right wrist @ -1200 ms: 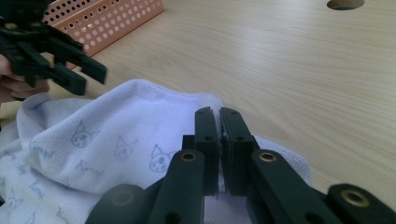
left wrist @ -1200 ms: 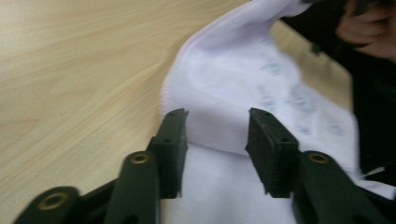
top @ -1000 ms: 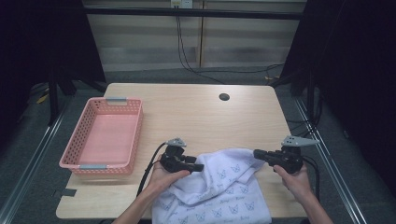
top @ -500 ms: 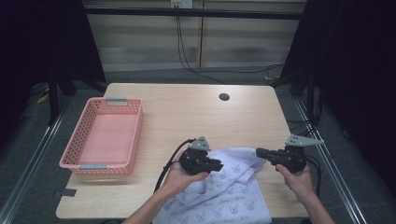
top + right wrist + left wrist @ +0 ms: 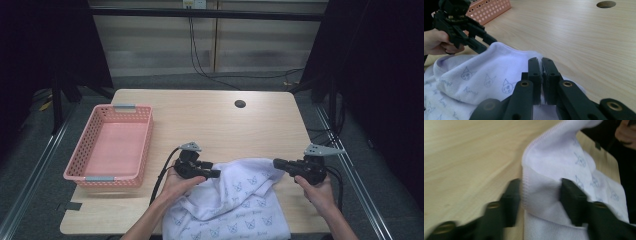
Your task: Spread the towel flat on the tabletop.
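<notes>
— Pale wooden tabletop [image 5: 210,120], dark curtains at the sides, a pink plastic mesh basket [image 5: 111,145] at the left. Where is the cloth?

— The white towel with small printed cat faces [image 5: 235,200] lies rumpled at the near edge, between the two hands and spilling toward the person.

— And the left gripper [image 5: 212,173]?

— Its jaws stand part open around a hemmed fold of the towel [image 5: 541,195]; the cloth fills the gap between them, but I judge they have not clamped it.

— The right gripper [image 5: 278,163]?

— Its jaws are pressed together, with a thin sliver of white fabric pinched between them at the towel's right corner [image 5: 541,82].

— What does the next move turn on?

— The towel's far edge runs left to right between the two grippers, and both point inward along it, facing each other. The left one is nearer the basket, so I'd guess it needs a firm bite on its fold before the edge can be lifted or drawn taut.
</notes>
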Motion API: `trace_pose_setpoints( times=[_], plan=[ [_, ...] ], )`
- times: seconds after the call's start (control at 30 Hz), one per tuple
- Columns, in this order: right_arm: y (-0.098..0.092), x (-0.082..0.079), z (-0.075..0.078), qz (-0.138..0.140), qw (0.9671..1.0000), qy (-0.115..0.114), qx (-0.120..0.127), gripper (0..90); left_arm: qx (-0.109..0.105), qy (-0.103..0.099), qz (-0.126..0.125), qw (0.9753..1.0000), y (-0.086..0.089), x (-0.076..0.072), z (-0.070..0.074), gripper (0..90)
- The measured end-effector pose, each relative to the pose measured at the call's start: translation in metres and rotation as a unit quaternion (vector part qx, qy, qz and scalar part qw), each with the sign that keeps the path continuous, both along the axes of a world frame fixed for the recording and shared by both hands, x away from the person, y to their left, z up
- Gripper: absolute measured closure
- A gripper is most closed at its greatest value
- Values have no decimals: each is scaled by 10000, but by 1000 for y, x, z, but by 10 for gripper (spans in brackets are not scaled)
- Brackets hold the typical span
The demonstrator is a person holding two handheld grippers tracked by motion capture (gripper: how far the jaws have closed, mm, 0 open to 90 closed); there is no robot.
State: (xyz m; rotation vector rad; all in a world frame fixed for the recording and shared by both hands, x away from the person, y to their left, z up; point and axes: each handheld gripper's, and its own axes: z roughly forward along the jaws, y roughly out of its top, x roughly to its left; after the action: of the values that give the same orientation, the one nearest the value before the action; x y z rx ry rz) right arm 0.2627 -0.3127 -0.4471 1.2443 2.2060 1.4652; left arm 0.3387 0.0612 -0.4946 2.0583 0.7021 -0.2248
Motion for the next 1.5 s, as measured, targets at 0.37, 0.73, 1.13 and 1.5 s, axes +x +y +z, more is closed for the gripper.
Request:
trace_pose_setpoints(
  times=[0.37,0.73,1.13,1.5],
  plan=[
    [-11,-1,9,-164,9996,-180,114,870,-349,-645,-715,9947,-28,-27,62,859],
    [-21,-7,9,-406,9990,-206,10,870,402,-325,-1684,9844,-102,-69,25,765],
    [-35,-15,5,-735,9970,-121,-184,870,-74,-192,-1815,9832,-69,-69,35,583],
    [-38,-14,5,-751,9970,-168,-132,870,228,-364,-986,9942,-83,-40,9,563]
  ],
)
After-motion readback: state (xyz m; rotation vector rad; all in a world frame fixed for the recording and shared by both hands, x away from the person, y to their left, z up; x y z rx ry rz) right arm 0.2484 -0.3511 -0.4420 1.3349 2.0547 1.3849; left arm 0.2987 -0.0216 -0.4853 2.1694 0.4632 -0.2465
